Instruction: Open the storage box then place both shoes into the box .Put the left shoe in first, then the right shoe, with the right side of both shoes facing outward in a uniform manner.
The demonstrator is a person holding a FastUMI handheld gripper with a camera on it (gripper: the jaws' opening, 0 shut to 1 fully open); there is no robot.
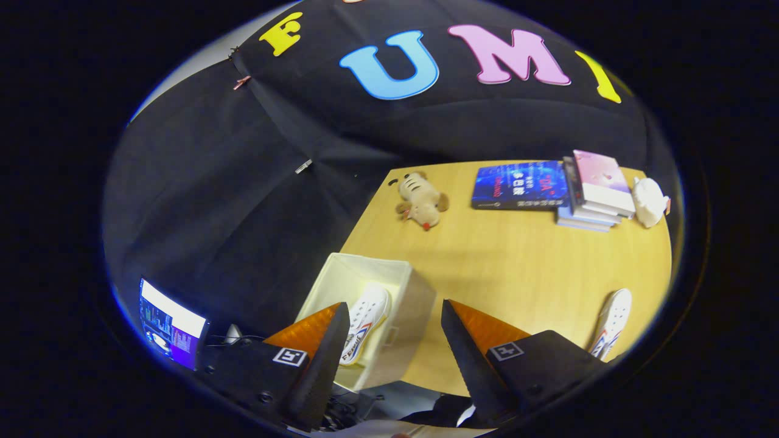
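Note:
A cream fabric storage box (341, 274) stands open at the near left corner of the wooden table (517, 261). One white shoe (368, 316) with red and blue trim lies inside the box, just ahead of my left finger (322, 347). A second white shoe (611, 322) of the same kind lies on the table, beyond and to the right of my right finger (471, 347). My gripper (395, 319) hovers above the box's near right side, open, with nothing between its fingers.
A plush tiger toy (421, 201) lies at the table's far left. A blue book (520, 185), a stack of books (593, 191) and a small white figure (648, 201) line the far edge. A lit screen (170, 328) sits off the table to the left.

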